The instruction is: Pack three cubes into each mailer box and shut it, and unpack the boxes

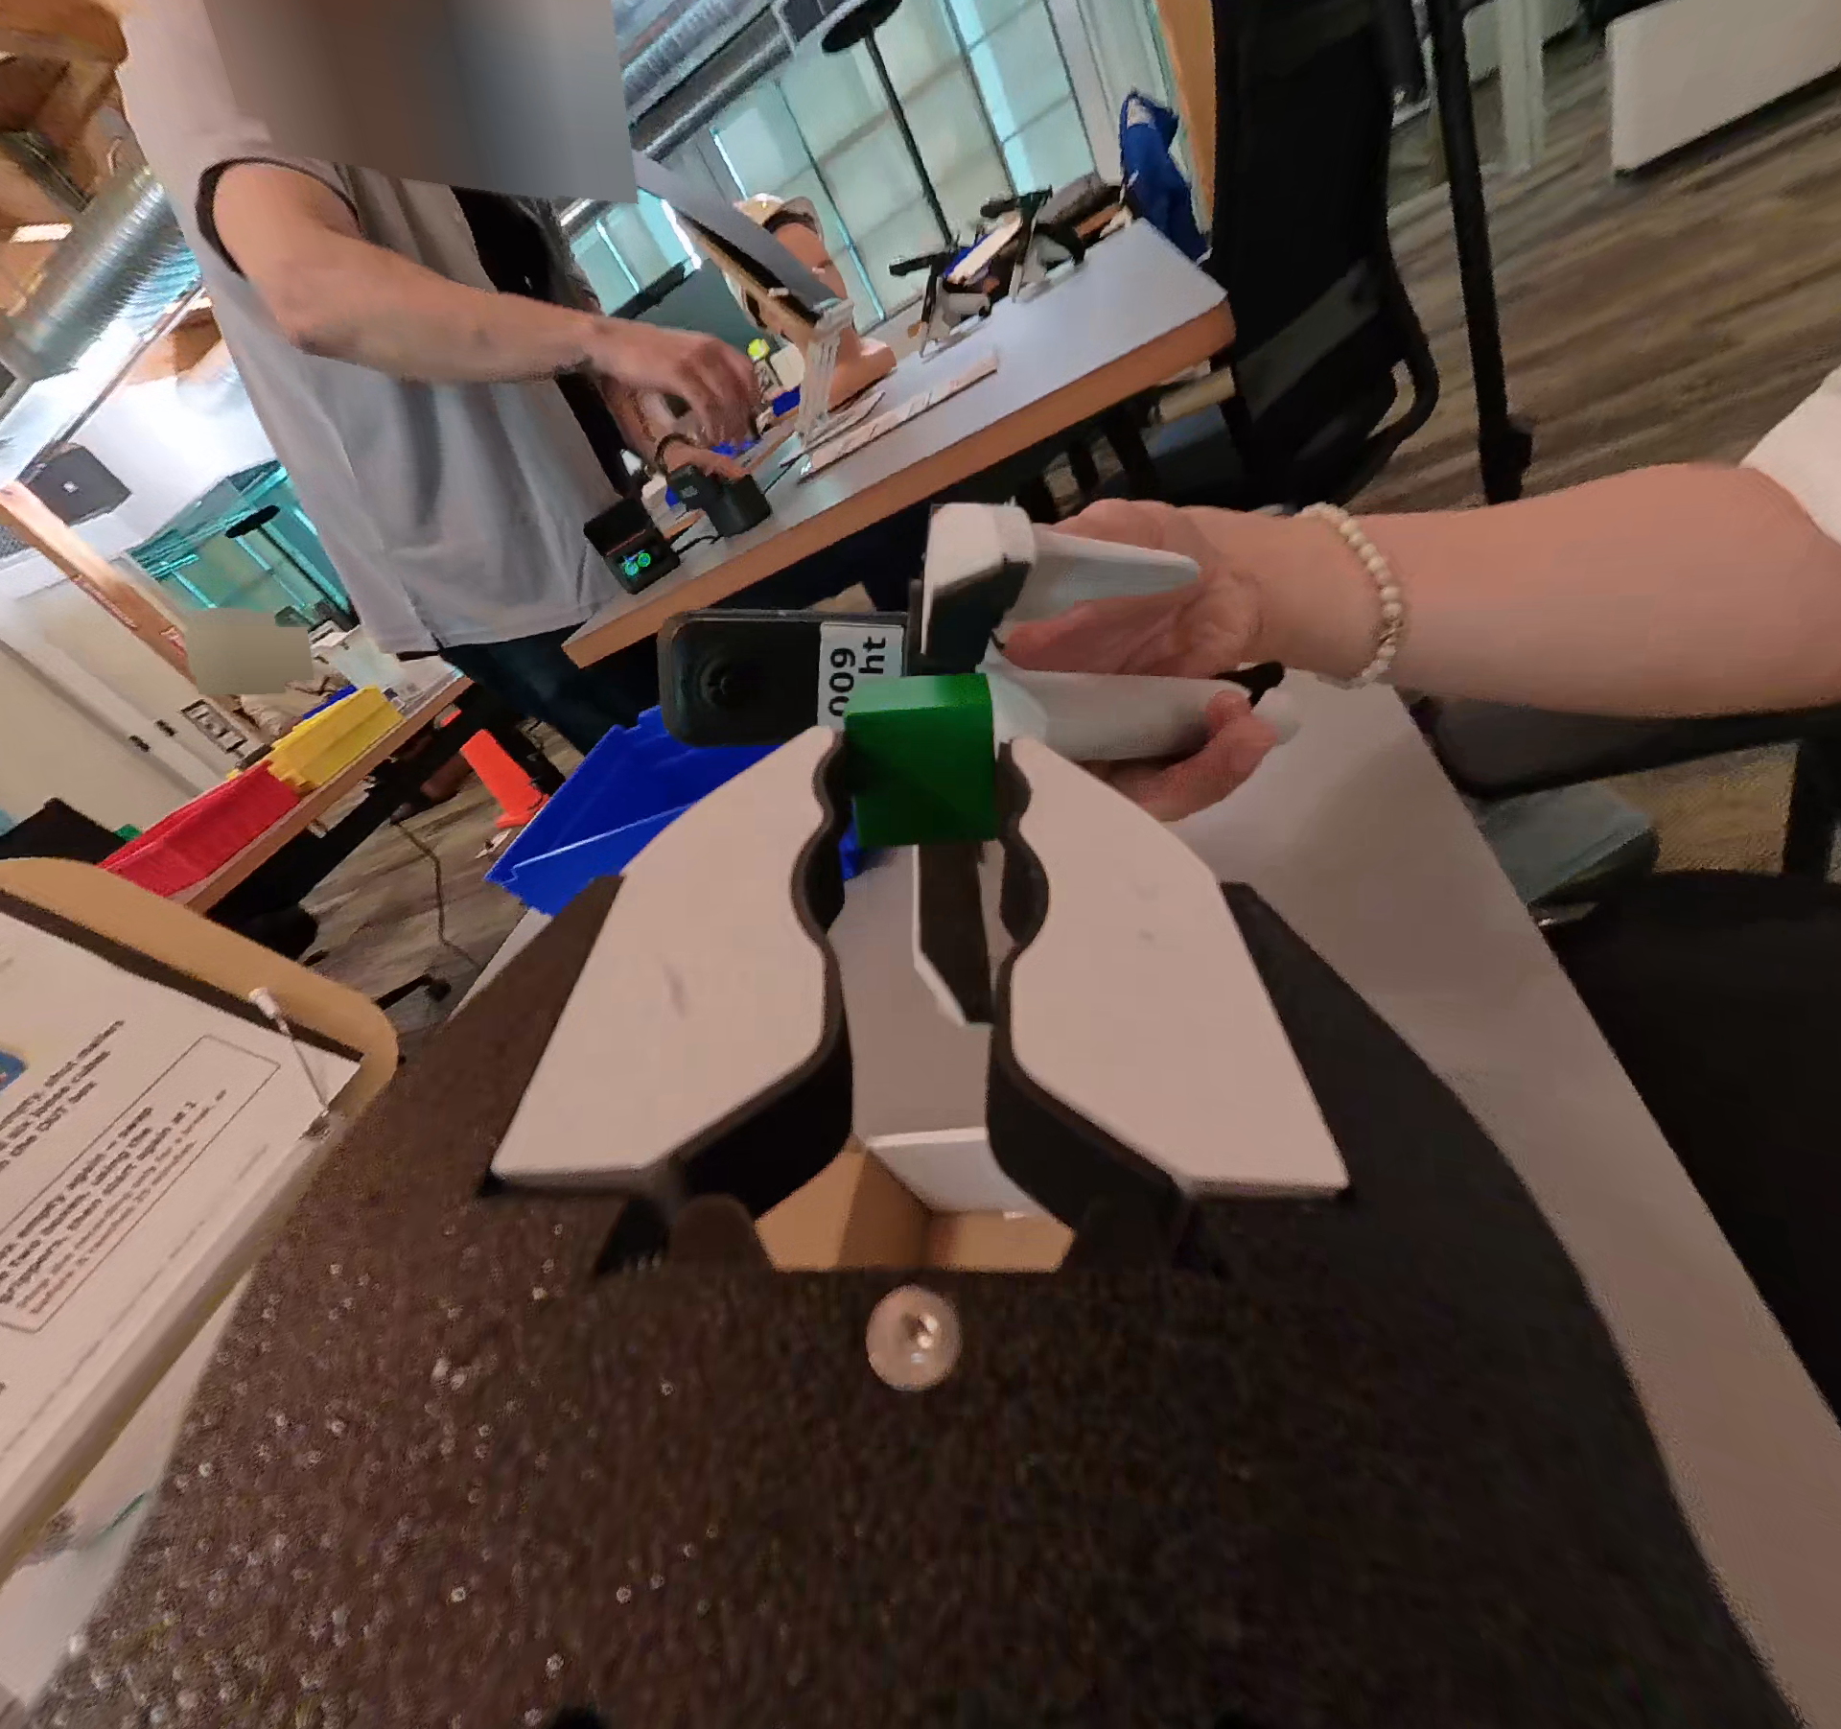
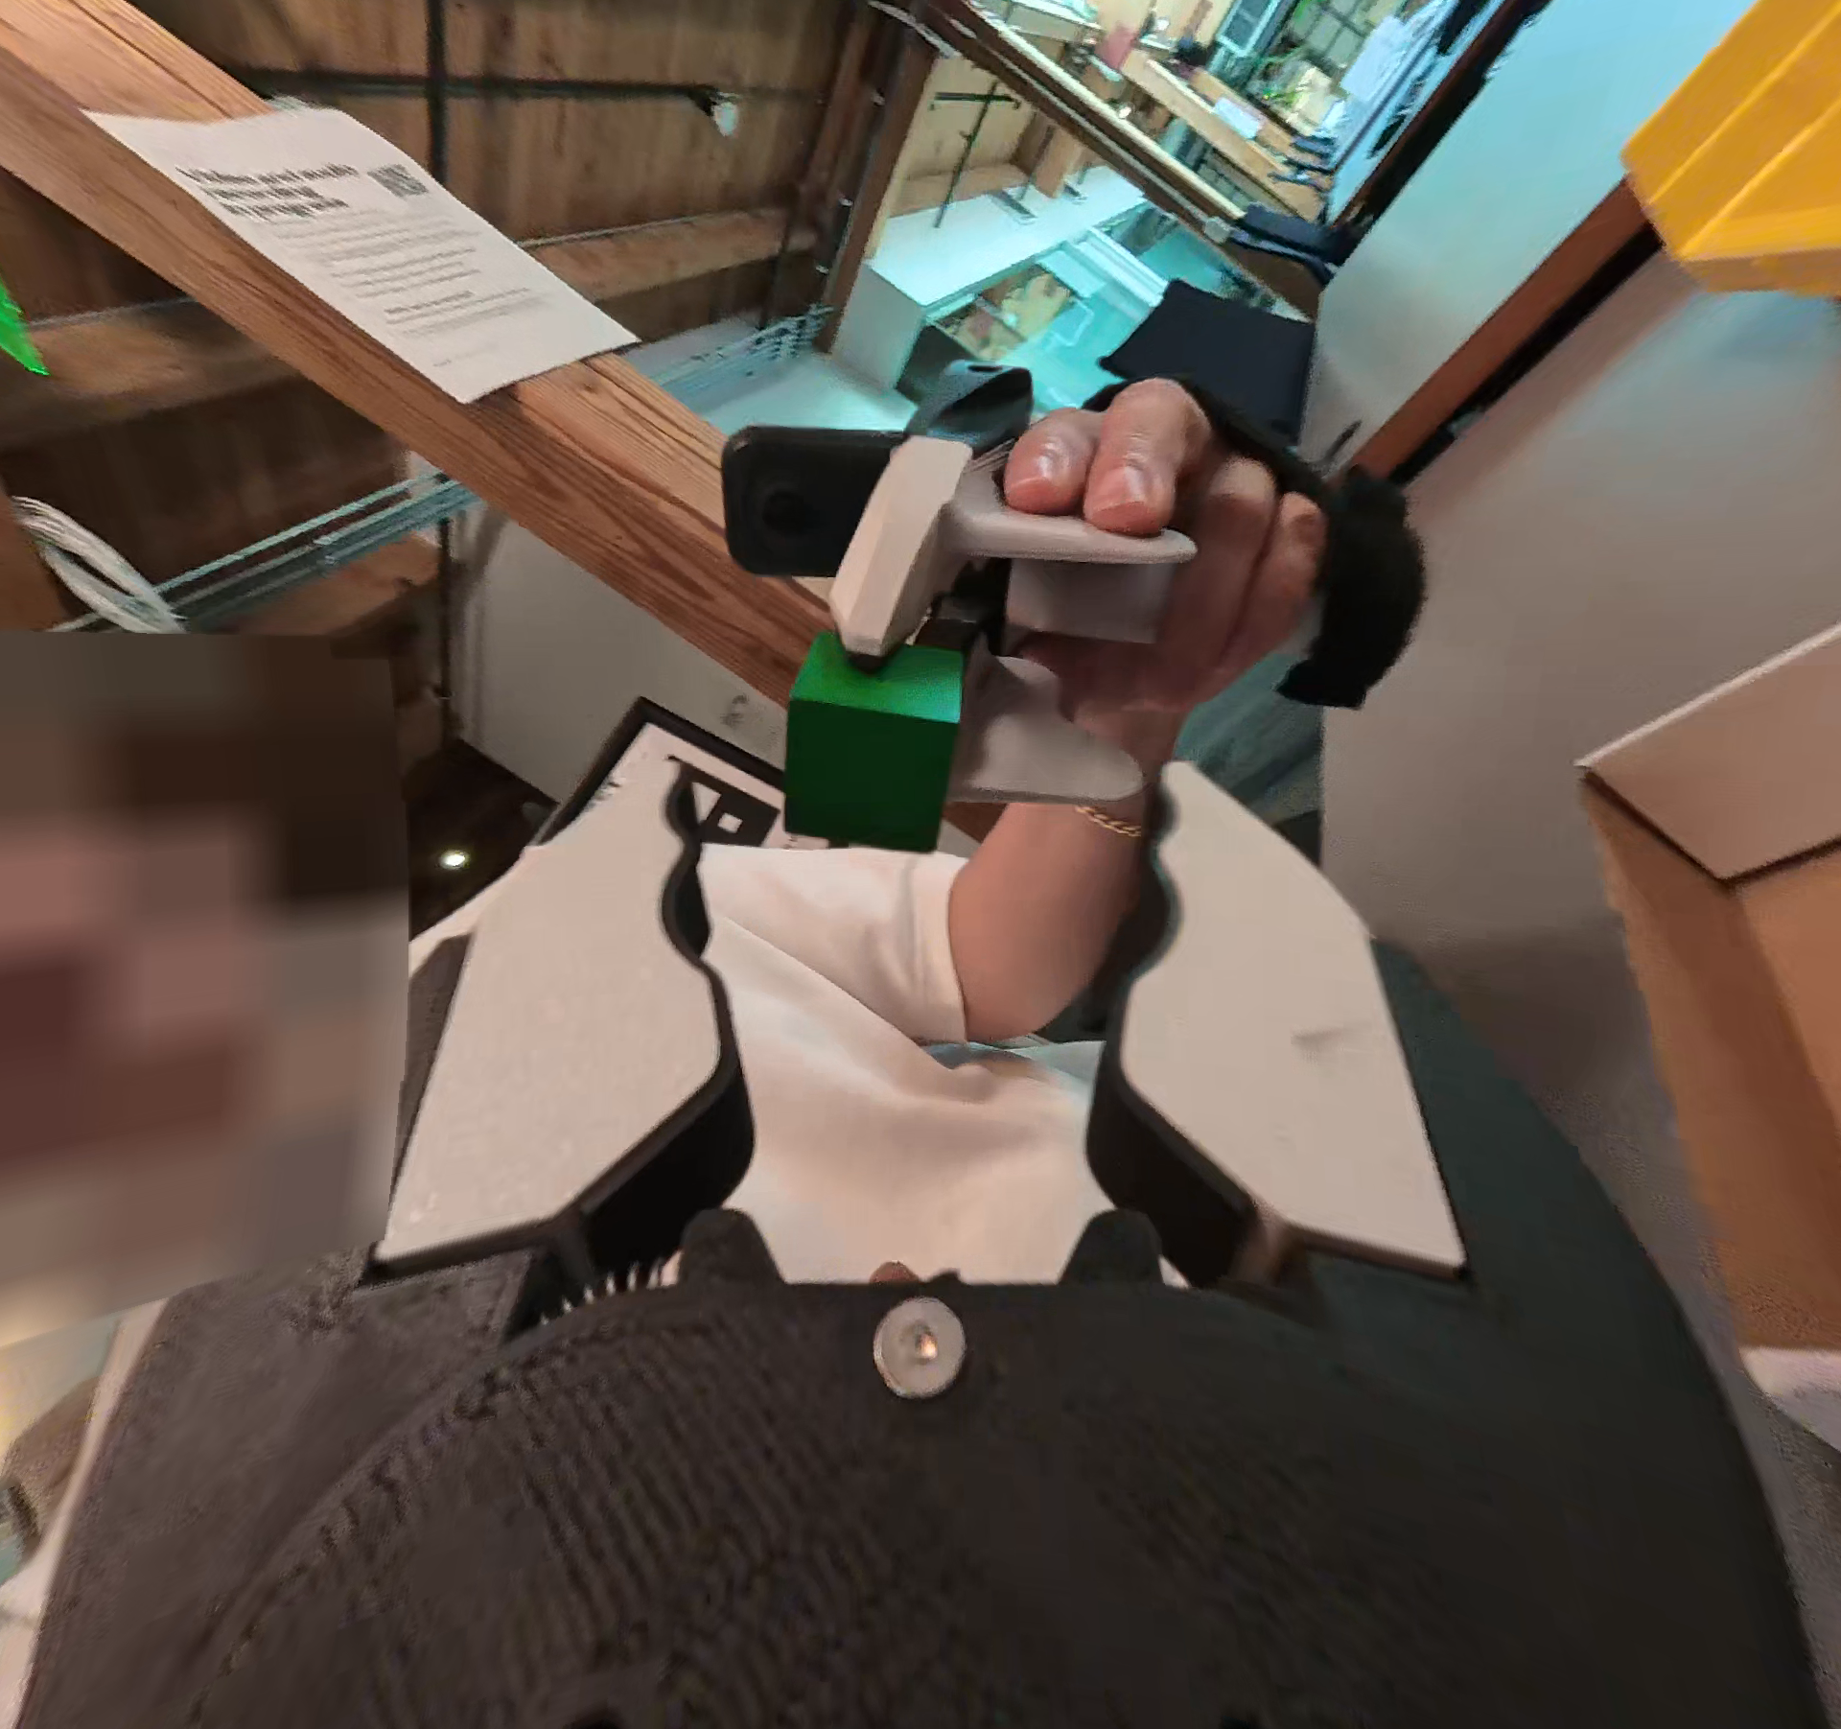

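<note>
A green cube (image 1: 921,765) sits clamped between the fingertips of my left gripper (image 1: 919,757), held up in the air. It also shows in the right wrist view (image 2: 867,755), where the left gripper (image 2: 912,715) pinches it from above and below. My right gripper (image 2: 921,814) is wide open, its fingertips either side of the cube and apart from it. In the left wrist view the right gripper (image 1: 946,745) faces me, one finger (image 1: 971,575) above the cube and one below. A white and brown mailer box (image 1: 926,1173) lies under my left fingers.
A blue bin (image 1: 598,814) stands beyond the cube. A box with a paper sheet (image 1: 149,1133) is at the left. A cardboard box (image 2: 1743,934) and a yellow bin (image 2: 1753,137) are at the right. A person (image 1: 418,386) stands at a far table (image 1: 1046,386). My two grippers' fingertips are within a few centimetres of each other.
</note>
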Available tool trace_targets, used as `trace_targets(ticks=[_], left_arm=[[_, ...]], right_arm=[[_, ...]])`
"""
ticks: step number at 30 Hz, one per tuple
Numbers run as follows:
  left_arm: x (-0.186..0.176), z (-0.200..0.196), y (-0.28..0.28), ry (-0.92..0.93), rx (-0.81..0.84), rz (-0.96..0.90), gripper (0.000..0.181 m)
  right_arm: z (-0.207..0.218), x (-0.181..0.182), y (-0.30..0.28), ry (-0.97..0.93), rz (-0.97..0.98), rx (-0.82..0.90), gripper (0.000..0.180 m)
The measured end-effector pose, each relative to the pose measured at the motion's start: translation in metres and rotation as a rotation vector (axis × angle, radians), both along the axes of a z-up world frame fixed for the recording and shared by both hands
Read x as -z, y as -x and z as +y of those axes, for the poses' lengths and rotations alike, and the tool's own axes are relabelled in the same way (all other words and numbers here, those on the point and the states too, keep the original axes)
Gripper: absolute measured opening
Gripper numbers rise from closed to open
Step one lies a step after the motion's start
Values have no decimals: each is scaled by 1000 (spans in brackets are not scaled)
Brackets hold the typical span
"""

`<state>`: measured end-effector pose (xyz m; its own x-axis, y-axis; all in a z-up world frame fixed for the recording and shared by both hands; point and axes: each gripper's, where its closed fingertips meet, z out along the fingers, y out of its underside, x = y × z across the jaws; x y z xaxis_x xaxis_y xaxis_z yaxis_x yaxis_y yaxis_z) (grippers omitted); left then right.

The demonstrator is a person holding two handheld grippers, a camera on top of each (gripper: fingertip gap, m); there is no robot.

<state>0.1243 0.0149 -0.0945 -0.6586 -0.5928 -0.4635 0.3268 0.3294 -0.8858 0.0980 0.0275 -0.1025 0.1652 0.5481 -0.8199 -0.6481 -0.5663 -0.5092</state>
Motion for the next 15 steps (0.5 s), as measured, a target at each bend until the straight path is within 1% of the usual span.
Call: trace_targets(ticks=[1, 3, 4, 6, 7, 11, 15], left_arm=[[3, 0, -1, -20, -7, 1, 27], [7, 0, -3, -41, -20, 7, 27], [10, 2, -5, -61, -41, 8, 27], [14, 7, -9, -74, -79, 9, 27], [17, 8, -10, -81, -92, 16, 27], [23, 12, -15, -131, -162, 8, 26], [19, 10, -16, -155, -177, -44, 26]], right_arm=[[1, 1, 2, 1, 10, -13, 76], [6, 15, 3, 42, -39, -13, 74], [7, 18, 3, 43, -50, -19, 63], [2, 8, -2, -8, 13, -45, 40], [3, 11, -4, 0, 0, -38, 29], [7, 19, -10, 9, -80, 10, 29], [6, 15, -12, 1, -34, 9, 28]])
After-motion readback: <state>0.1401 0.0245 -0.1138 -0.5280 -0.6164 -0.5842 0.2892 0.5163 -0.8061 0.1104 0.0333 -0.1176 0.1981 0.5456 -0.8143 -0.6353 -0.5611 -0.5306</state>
